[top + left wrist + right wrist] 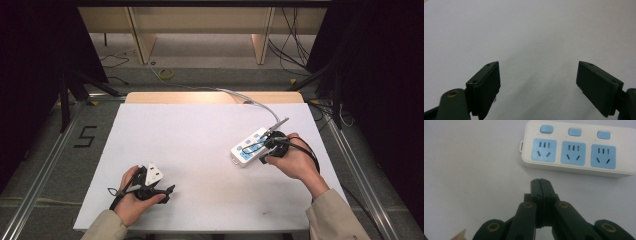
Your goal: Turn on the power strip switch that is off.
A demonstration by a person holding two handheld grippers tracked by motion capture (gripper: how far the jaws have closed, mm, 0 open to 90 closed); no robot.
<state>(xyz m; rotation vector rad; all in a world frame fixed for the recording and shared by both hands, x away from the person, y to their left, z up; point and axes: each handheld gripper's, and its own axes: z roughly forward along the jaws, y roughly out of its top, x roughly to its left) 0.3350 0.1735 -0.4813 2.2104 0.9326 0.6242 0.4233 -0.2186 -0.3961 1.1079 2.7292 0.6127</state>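
high view: the table (pixel 200 150) has a white top. the left tongs (pixel 167 192) sit low on the left side, held in a hand (pixel 131 202). the right tongs (pixel 264 145) are on the right side, touching or just beside the power strip (pixel 248 147). a grey cord (pixel 260 106) runs from the power strip off the far edge of the table. on the floor at the left there is a black mark that reads "5" (pixel 85 136).

left gripper view: the left tongs (pixel 537 80) are spread wide apart, with nothing between them, just the white table (pixel 529 32).

right gripper view: the right tongs (pixel 541 185) are pressed tight together and hold nothing. the power strip (pixel 576 148) lies flat just past the tips. it has three blue sockets and three blue buttons. i can read no brand on it.

the power strip looks like hard, smooth plastic, stiff and light, and it may slide. i think it is best to pinch it across its narrow sides. the cord may tug back.
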